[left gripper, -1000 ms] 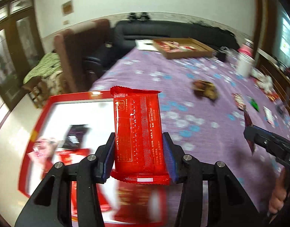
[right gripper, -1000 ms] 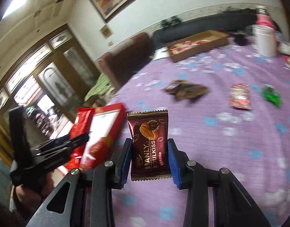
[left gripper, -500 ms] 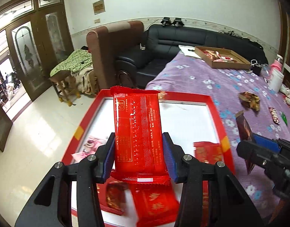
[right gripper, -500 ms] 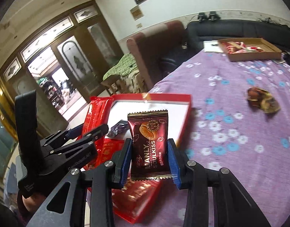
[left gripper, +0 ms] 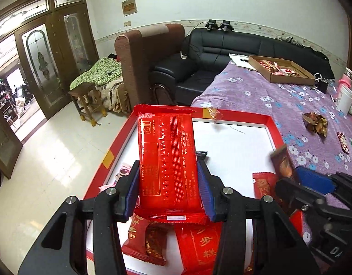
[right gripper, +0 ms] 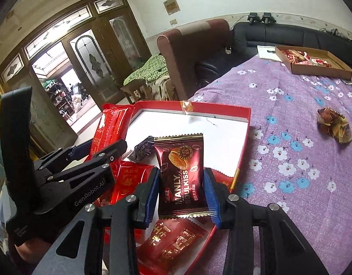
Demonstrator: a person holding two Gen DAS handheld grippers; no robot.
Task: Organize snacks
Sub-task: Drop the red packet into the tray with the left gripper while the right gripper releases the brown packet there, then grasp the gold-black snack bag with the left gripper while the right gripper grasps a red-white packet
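Hanging over the red box, which sits at the near edge of the purple-clothed tabletop, both tongs carry a snack with the box's white floor directly below and ahead of them. Inside the box lie several red packets at the near end and a dark wrapper further in, while the far half is bare. The left tongs are part-way open and clamped on the sides of a red pack, its long axis running straight out along the fingers. The right tongs, just beside them over the box's right wall, are opening around a brown pack that stands likewise lengthwise; a sliver of gap shows at each pad, so the hold looks slack. By my reading the brown pack drops first, onto the near packets rather than the bare floor.
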